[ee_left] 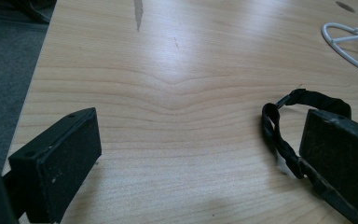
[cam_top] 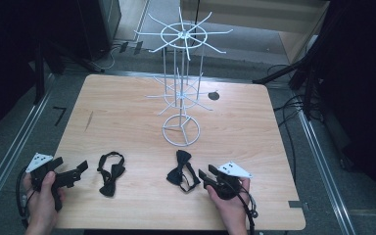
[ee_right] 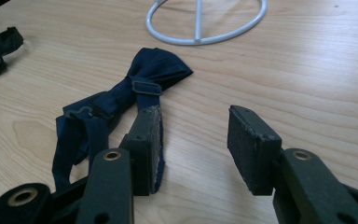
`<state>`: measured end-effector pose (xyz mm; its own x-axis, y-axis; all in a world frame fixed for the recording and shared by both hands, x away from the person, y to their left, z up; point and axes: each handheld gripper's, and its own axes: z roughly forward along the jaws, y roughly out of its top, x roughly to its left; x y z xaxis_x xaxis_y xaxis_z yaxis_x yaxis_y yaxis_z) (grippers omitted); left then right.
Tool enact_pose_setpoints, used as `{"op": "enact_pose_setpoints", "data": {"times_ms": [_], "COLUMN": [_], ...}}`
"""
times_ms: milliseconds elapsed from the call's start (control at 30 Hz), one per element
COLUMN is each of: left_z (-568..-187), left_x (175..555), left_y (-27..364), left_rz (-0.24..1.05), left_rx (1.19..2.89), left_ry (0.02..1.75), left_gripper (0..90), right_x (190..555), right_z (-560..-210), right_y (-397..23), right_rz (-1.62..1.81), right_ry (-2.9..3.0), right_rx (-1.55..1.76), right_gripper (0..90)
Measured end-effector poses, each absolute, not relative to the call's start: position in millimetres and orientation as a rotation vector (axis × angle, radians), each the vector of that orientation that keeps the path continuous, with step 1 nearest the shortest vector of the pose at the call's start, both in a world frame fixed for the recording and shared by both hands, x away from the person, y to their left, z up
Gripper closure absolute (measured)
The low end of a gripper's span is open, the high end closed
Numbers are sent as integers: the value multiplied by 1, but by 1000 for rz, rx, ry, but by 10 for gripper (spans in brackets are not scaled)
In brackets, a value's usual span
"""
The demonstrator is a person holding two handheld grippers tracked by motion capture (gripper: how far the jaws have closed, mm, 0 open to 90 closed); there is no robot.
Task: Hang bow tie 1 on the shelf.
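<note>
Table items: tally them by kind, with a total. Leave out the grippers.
Bow ties: 2, one black, one dark blue
White wire display stand: 1
Total: 3

Lab or test bay. Indicators: a bare wooden table (cam_top: 127,107) on grey carpet, metal floor rails (cam_top: 323,161) on both sides, loose cables (cam_top: 289,105) on the floor, dark frame struts (cam_top: 286,71) around the table.
</note>
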<state>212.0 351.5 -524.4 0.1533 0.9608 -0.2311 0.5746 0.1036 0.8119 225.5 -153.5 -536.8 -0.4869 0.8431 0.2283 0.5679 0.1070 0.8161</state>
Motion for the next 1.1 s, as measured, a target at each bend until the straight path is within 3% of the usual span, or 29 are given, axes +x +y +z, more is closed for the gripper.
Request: {"op": "enact_pose_setpoints", "data": {"times_ms": [367, 600, 667, 867, 1100], "left_z": [-524, -524, -524, -524, -525], "left_x": [212, 212, 212, 212, 213], "left_y": [352, 352, 352, 352, 353], "left_rz": [567, 566, 564, 565, 561], "left_rx": [1571, 1571, 1571, 1569, 1565], "left_ry": [1526, 1525, 1526, 1529, 1529], "left_gripper": [0, 0, 0, 0, 0], "right_x": [226, 228, 229, 230, 229], "right_z": [-544, -545, -546, -546, -538], "right_y": [-131, -124, -124, -125, -131], "right_rz": [1330, 1284, 1253, 1213, 1231], "right_ry": [2175, 2202, 2221, 2244, 2168], "right_rx": [1347, 1349, 1361, 1315, 1290], "right_gripper": [575, 669, 747, 868, 893]}}
